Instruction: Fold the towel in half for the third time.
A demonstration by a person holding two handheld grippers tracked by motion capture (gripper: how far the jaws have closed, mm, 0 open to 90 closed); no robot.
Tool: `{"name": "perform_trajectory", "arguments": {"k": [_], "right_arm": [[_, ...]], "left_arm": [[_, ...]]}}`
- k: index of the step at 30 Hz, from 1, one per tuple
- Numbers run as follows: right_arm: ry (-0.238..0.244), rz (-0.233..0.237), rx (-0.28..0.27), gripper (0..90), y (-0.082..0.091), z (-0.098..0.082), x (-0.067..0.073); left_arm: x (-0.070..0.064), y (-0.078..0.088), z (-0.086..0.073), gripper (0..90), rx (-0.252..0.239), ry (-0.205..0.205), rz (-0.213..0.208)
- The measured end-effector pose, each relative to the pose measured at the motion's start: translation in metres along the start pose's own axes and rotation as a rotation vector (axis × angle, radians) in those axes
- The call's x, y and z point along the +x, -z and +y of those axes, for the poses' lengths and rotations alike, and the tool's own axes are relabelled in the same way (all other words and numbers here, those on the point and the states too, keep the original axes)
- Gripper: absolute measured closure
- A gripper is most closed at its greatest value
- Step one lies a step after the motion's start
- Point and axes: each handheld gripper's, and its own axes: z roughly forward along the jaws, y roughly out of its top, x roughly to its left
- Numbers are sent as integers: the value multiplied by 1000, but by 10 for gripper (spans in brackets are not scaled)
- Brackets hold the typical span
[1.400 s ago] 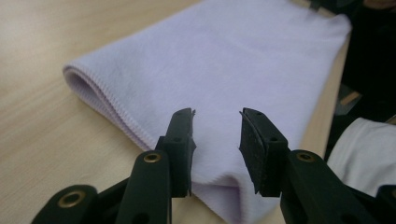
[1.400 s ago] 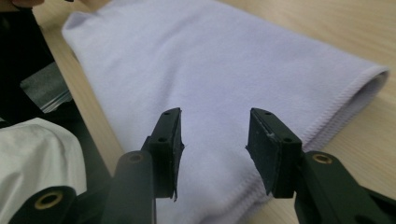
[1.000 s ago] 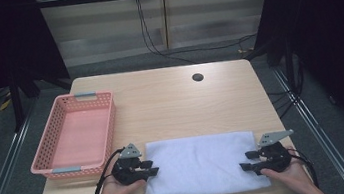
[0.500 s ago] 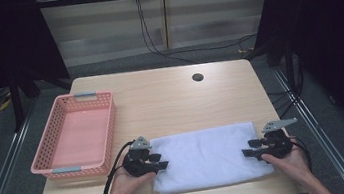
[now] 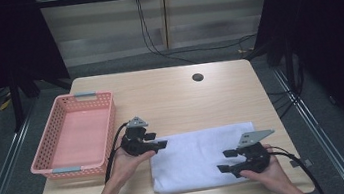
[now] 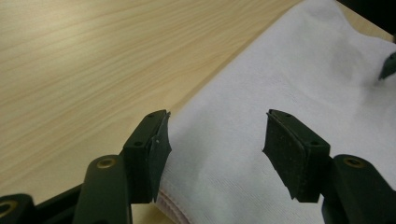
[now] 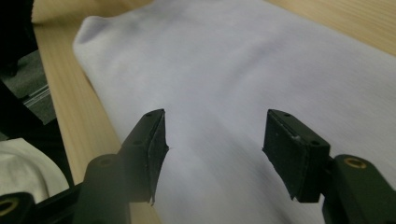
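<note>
Two tools, left tool [image 5: 158, 144] and right tool [image 5: 225, 161], are hanging wide open, having just been opening, gripping nothing, over the white towel [image 5: 195, 157]; pink basket [image 5: 51, 163] is sitting beyond the left tool.

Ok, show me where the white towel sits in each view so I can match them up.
High view: the white towel lies folded on the near right part of the table, between the two grippers.
Left gripper view: it fills the right half, under the open jaws.
Right gripper view: it covers the middle and right.
Shared landmark: the pale wood tabletop bordering the towel's edge.
</note>
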Motion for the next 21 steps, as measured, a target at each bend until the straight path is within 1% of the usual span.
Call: {"name": "perform_trajectory", "arguments": {"k": [3,4,5,6,7,8,9,10,11,13,14,16,17,20,21], "right_arm": [[66,36,26,371,-21,18,18],[76,63,26,369,-29,24,25],[86,89,31,365,-38,30,31],[97,106,42,364,-48,35,37],[113,125,56,362,-58,41,43],[122,147,58,360,-67,46,48],[123,174,63,356,-76,51,52],[126,190,69,357,-83,54,55],[136,209,82,356,-93,59,61],[151,238,88,358,-107,65,69],[157,253,94,360,-114,68,75],[177,265,100,372,-122,71,82],[184,274,97,371,-126,72,84],[206,261,120,368,-136,69,86],[202,256,126,366,-138,67,86]], "left_arm": [[2,2,4,400,-24,1,6],[1,2,5,400,-28,1,15],[2,3,6,399,-34,2,13],[2,3,7,397,-35,3,12],[2,2,9,396,-24,-1,26],[3,1,10,391,-25,-1,29],[4,1,11,386,-33,2,22],[5,1,11,386,-37,5,19],[6,1,11,385,-37,4,24],[8,1,7,385,-29,7,39],[8,1,5,382,-36,18,38],[10,0,0,380,-20,18,39],[11,0,-1,379,-20,21,41],[12,0,-2,377,-12,27,51],[11,0,-2,376,-16,27,53]]}}
